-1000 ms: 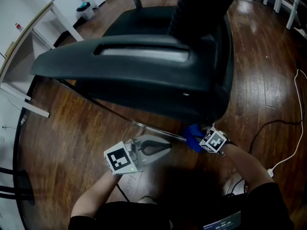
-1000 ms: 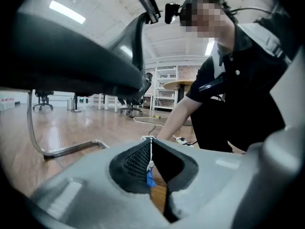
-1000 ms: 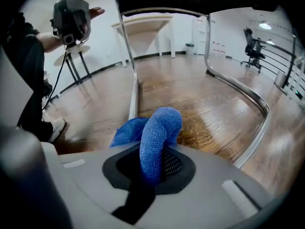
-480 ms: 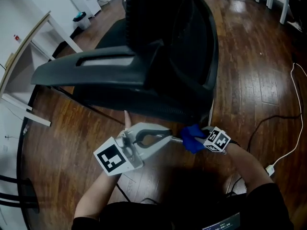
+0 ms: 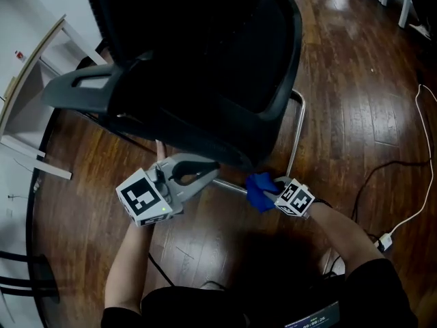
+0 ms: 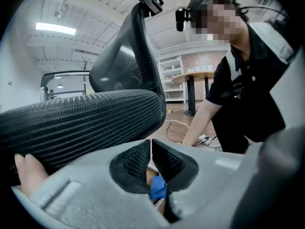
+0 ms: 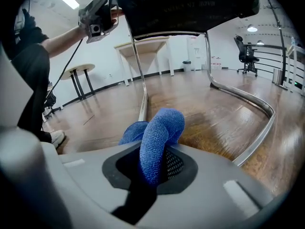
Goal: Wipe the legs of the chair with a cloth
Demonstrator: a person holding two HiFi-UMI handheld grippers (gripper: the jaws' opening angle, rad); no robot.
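Down low, right gripper [image 5: 272,188] clamps cloth [image 5: 258,190] against chair leg [image 5: 231,186]; left gripper [image 5: 213,169] jaws together beside seat [image 5: 205,80]

I'm in an office rm: mesh chair [image 5: 205,60], white desk [image 7: 143,44], shelving [image 6: 172,78] & wood floor [image 5: 362,121], strip light [image 6: 55,28] overhead.

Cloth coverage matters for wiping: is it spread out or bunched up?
Bunched up: the cloth bulges as a thick blue wad from the shut jaws of the right tool.
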